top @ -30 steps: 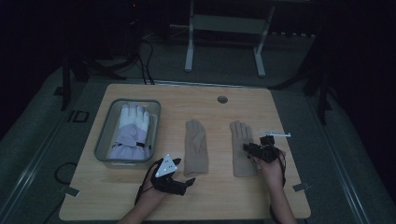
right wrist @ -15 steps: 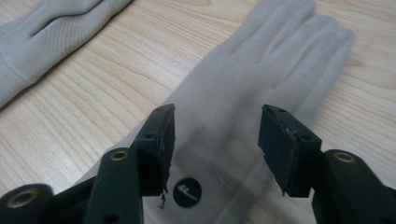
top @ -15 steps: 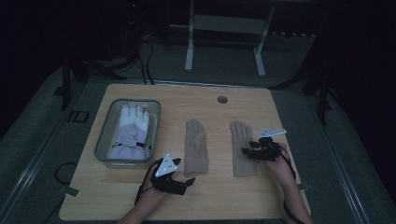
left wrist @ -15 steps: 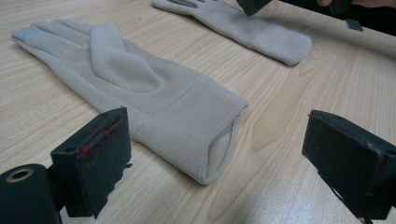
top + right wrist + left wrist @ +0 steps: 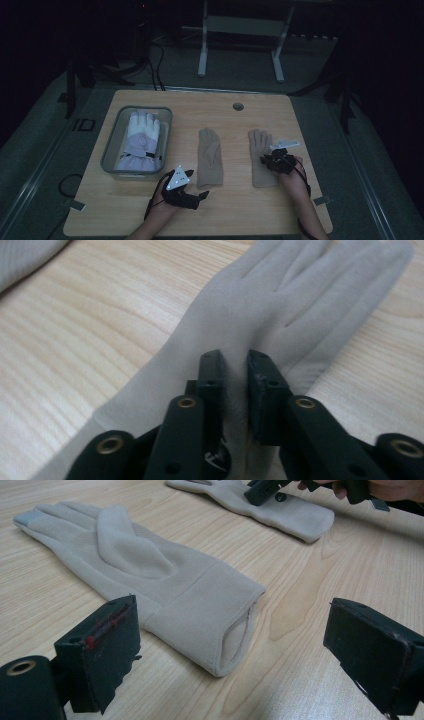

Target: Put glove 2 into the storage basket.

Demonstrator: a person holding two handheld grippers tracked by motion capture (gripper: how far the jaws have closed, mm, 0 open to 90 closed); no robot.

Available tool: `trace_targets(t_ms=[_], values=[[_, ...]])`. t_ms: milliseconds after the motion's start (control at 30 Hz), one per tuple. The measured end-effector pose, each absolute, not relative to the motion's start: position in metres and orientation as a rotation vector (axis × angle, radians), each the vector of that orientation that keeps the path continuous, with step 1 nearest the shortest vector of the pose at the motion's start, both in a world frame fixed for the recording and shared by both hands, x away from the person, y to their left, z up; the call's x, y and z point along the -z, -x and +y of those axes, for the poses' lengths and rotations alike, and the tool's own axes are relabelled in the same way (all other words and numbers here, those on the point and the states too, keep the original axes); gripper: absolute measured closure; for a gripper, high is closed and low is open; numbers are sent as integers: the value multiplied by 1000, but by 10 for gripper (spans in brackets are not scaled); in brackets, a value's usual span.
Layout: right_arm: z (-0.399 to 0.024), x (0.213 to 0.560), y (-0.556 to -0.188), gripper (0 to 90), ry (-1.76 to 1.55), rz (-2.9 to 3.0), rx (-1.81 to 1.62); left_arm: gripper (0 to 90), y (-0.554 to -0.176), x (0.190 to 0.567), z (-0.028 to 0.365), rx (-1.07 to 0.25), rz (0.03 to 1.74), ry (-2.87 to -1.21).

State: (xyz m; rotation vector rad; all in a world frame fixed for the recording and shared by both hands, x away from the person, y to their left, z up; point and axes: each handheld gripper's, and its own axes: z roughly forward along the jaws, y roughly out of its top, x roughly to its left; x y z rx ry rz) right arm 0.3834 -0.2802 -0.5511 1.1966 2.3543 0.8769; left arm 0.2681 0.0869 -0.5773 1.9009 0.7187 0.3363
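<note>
Two beige gloves lie flat on the wooden table [image 5: 150, 215], fingers pointing away. My left gripper [image 5: 202, 196] [image 5: 235, 630] rests at the cuff of the left glove [image 5: 209, 157] [image 5: 150, 575]. Its jaws stand wide open on either side of the cuff opening without touching it. My right gripper [image 5: 265, 161] [image 5: 235, 360] lies over the palm of the right glove [image 5: 260, 145] [image 5: 280, 305]. Its jaws are closed to a narrow gap with a ridge of the glove's cloth pinched between them. The left gripper view also has the right glove [image 5: 290, 512] with the right gripper [image 5: 262, 490] on it.
A grey bin [image 5: 111, 150] at the table's left holds a white and lavender glove [image 5: 140, 137]. A round cable hole [image 5: 238, 106] sits near the far edge. A white stand [image 5: 240, 30] and cables are on the floor beyond the table.
The right forearm has shifted slightly while its gripper stays on the right glove. The left gripper has not moved.
</note>
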Motion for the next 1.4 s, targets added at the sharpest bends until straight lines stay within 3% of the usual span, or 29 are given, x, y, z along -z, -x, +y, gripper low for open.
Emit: trace_targets(t_ms=[433,733,1400], values=[[-274,515,-381,821,-1298,2230,-955,83,-268,577,88,-331,732,-1898],[-244,465,-378,821,-1246,2157,-1088,82,-268,577,88,-335,733,-1894],[-147,464,-374,819,-1201,2223,-1269,69,-262,577,86,-407,714,-1879]])
